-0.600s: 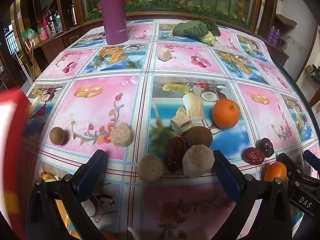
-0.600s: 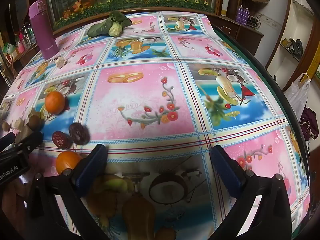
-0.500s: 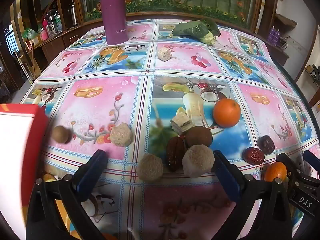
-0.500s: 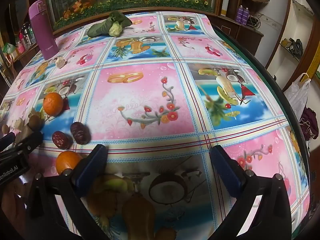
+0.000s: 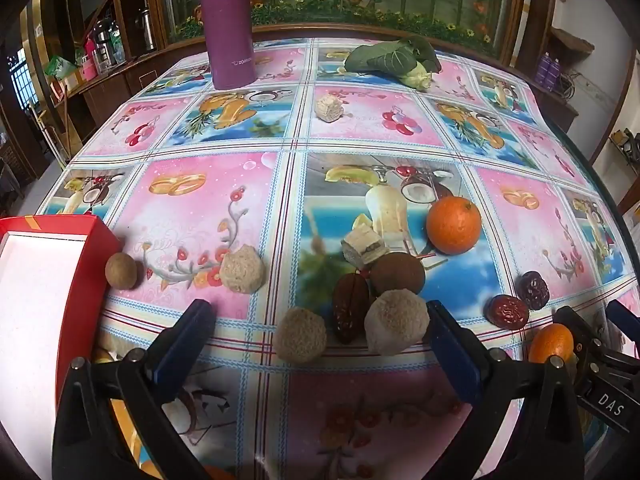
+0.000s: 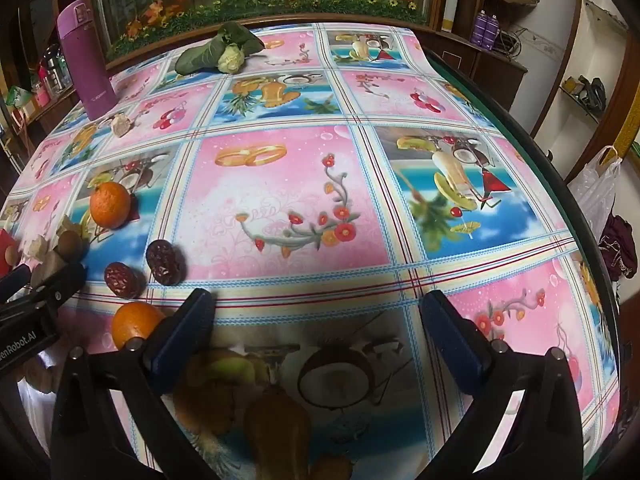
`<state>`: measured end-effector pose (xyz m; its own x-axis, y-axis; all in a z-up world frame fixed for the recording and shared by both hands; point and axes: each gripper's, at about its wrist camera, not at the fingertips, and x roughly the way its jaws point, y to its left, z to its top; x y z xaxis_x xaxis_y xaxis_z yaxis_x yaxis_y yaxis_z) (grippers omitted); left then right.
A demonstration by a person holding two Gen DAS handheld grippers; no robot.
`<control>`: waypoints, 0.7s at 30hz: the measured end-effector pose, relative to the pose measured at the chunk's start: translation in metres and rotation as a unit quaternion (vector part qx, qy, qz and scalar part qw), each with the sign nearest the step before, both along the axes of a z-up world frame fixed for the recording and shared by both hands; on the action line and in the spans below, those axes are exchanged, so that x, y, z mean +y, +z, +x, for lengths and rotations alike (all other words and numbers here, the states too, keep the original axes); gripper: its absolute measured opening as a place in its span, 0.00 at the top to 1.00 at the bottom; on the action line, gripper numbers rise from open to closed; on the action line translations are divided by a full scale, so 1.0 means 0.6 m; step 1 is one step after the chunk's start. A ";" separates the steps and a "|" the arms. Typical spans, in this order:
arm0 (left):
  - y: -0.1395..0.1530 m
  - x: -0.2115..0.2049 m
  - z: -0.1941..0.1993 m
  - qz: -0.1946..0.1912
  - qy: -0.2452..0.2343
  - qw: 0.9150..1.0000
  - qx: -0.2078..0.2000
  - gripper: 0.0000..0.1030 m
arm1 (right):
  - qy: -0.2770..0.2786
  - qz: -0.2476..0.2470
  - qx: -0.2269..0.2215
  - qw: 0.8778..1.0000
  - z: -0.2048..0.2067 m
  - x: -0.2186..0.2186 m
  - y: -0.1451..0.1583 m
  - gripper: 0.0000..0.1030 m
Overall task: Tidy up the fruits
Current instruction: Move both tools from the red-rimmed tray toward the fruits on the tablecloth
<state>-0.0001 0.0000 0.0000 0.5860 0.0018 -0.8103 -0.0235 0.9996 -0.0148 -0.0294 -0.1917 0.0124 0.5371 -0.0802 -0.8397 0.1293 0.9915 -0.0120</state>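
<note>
A red box (image 5: 52, 280) has slid in left of the empty, wide-apart left claw (image 5: 316, 320), so sorting the fruit can begin.

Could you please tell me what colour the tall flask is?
The flask is purple, clearest in the left wrist view.

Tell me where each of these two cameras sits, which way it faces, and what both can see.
Left wrist: sits behind the left tongs, open, looking down and forward at clustered fruits, the big orange and a red box; right tongs show at the right edge.
Right wrist: sits behind the right tongs, open over bare tablecloth; left tongs show at the left edge.
Shared: big orange, purple flask, leafy vegetable.
</note>
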 end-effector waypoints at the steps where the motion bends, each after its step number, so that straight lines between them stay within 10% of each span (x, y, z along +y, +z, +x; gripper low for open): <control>1: 0.000 0.000 0.000 0.000 0.000 1.000 0.000 0.01 | 0.000 0.000 0.000 1.000 0.000 0.000 0.000 0.00; 21: 0.011 0.018 -0.016 0.008 -0.019 1.000 0.010 0.01 | 0.014 0.010 0.009 1.000 -0.002 -0.003 0.003 0.00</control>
<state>-0.0095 0.0109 0.0066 0.5694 -0.0070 -0.8220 0.0153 0.9999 0.0021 -0.0303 -0.1933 0.0141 0.5237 -0.0491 -0.8505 0.1016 0.9948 0.0052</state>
